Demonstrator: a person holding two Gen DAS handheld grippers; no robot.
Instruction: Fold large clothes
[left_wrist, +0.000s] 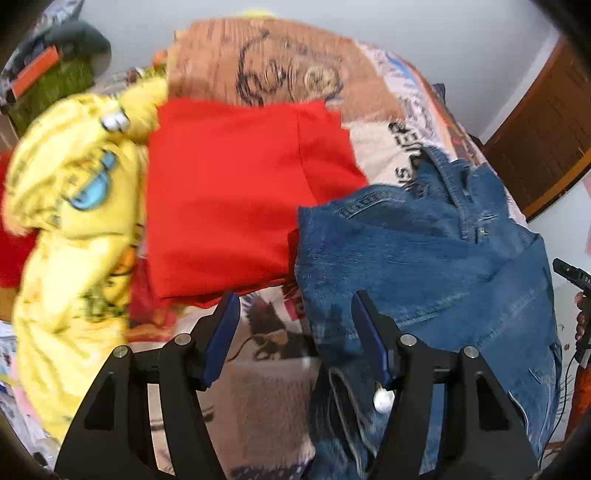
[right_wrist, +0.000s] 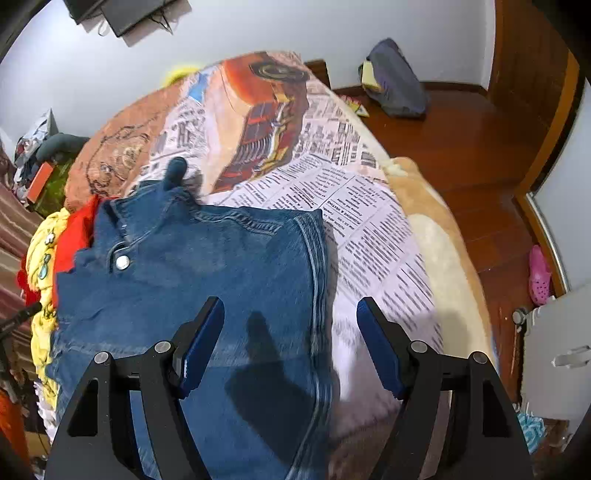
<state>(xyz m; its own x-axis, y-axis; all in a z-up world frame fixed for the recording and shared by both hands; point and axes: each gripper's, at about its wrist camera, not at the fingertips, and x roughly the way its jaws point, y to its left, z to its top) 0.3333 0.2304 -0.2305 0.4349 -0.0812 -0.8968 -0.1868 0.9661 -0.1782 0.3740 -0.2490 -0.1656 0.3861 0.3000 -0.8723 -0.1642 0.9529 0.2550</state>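
Blue denim jeans (right_wrist: 207, 258) lie spread flat on the bed, waistband and metal button (right_wrist: 122, 262) at the far left. My right gripper (right_wrist: 290, 301) hovers open above the jeans' right edge, its pads touching nothing. In the left wrist view the jeans (left_wrist: 424, 251) fill the right side. A folded red garment (left_wrist: 229, 192) lies beside them and a crumpled yellow printed garment (left_wrist: 74, 206) sits further left. My left gripper (left_wrist: 295, 295) is open over the bedspread at the jeans' left edge, with nothing between its fingers.
The bedspread (right_wrist: 332, 192) carries newspaper and truck prints. Wooden floor (right_wrist: 461, 147) runs along the bed's right side, with a dark bag (right_wrist: 399, 81), a pink shoe (right_wrist: 539, 275) and a white cabinet (right_wrist: 561, 350). A green box (left_wrist: 51, 85) and clutter stand far left.
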